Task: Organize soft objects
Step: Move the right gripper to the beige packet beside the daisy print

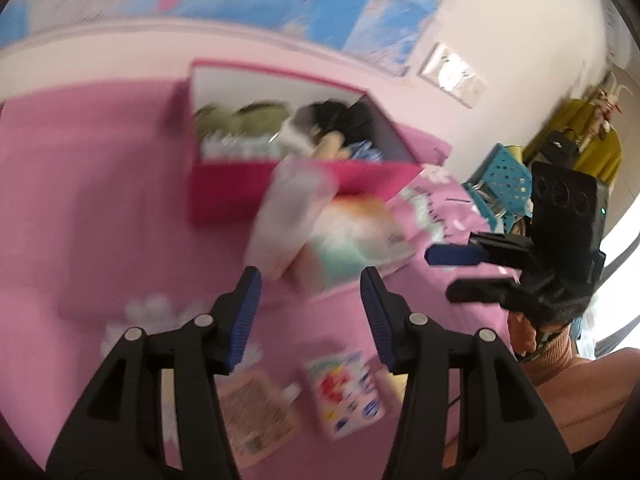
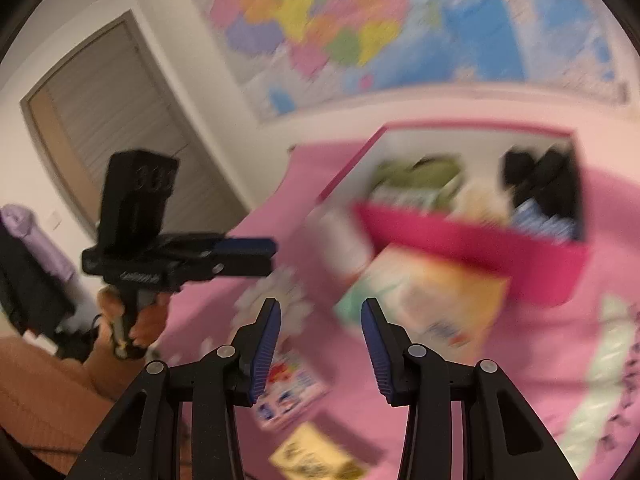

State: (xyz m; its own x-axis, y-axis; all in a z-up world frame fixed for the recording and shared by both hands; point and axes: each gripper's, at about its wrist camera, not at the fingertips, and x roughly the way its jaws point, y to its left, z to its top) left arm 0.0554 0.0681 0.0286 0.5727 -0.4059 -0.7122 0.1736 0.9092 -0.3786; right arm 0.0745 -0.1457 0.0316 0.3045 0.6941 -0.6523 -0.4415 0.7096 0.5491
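Observation:
A magenta open box [image 1: 224, 188] [image 2: 472, 248] stands on the pink bed, holding green, black-and-white and blue soft things. In front of it lie a pale translucent pack [image 1: 288, 220] [image 2: 344, 240] and a large pastel soft pack [image 1: 360, 236] [image 2: 428, 300]. Small colourful packets [image 1: 348, 392] [image 2: 288, 388] lie nearer me. My left gripper [image 1: 312, 316] is open and empty, above the bed short of the packs; it also shows from the side in the right wrist view [image 2: 256, 254]. My right gripper [image 2: 320, 344] is open and empty; it shows in the left wrist view [image 1: 444, 276]. Both views are blurred.
The pink bed cover [image 1: 100, 200] fills the scene. A map [image 2: 360, 20] hangs on the wall behind. A teal perforated basket [image 1: 504, 176] and yellow items stand beside the bed at right. A door [image 2: 112, 120] is at left. A patterned pink quilt [image 2: 608, 380] lies at right.

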